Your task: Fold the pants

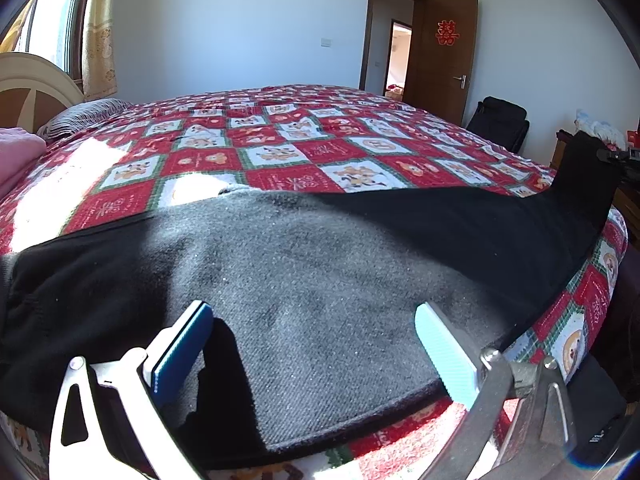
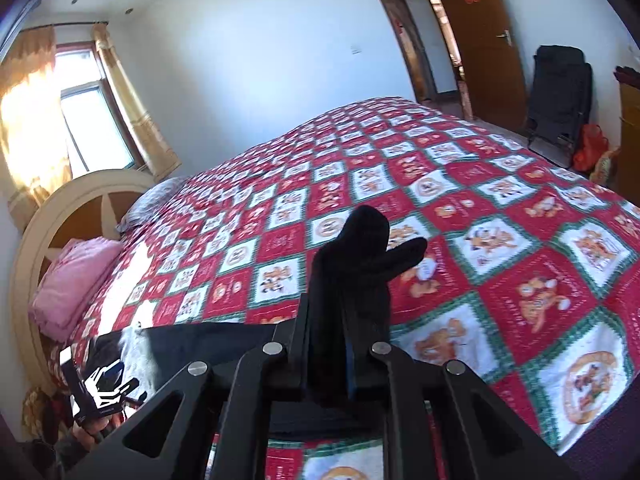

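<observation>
The pants [image 1: 320, 264] lie stretched across the near edge of the bed, black cloth with a wide patch of sunlight greying the middle. One end spreads flat toward the headboard side, its hem close to the edge of the quilt [image 1: 280, 152]. The other end rises off the bed at the far right, pulled up into a dark peak.

That raised end is pinched in the right gripper [image 2: 344, 340]. Its black jaws are closed tight on the cloth, and a bunch of fabric sticks up past the fingertips, one flap pointing off to the side. From this gripper's own view the rest of the pants [image 2: 192, 340] trail down to the left onto the bed.

The left gripper [image 1: 316, 344] sits low over the sunlit part of the pants, near the hem. Its jaws stand wide apart, one blue pad [image 1: 184, 352] on the left and one pale pad [image 1: 444, 356] on the right, with the cloth lying between them and neither pad squeezing it.

Under everything is the quilt of red and white squares with green borders. A pink pillow [image 2: 72, 280] and a grey one [image 2: 156, 200] lie by the cream headboard [image 2: 76, 204]. Beyond, a curtained window [image 2: 92, 120] lets in bright sun, a brown door [image 1: 444, 56] stands open, and a black folding chair [image 2: 556, 96] leans by the wall.
</observation>
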